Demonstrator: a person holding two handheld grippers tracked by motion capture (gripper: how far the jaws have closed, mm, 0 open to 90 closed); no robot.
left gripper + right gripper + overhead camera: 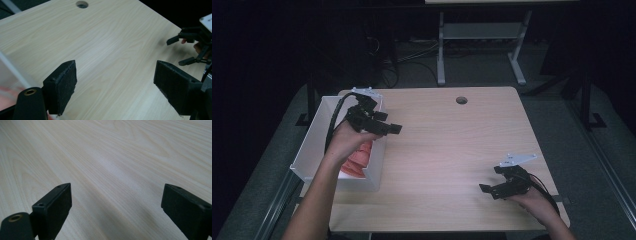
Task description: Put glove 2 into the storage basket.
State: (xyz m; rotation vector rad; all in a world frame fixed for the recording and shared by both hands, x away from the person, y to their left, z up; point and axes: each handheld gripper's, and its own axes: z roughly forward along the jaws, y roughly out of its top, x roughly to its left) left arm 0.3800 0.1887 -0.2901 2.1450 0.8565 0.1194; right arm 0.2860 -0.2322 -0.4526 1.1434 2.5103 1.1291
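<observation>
Bin (319, 135) sits at table's (452, 150) left edge, holding folded cloth (358, 159) in its near part. Left gripper (387, 125) hangs over bin's right wall. Right gripper (489, 186) at near right corner, well apart from bin (cable hole (461, 100) at far edge).

In the high view, light is falling from above onto the pale wood-grain rectangular table (452, 150); the surroundings from nine through three o'clock are sinking into near-black; the picture is looking soft and grainy; in both gripper views the near black jaws are blurring at six o'clock; a faint sheen is glowing mid-table; soft shadows are lying beneath the jaws.
</observation>
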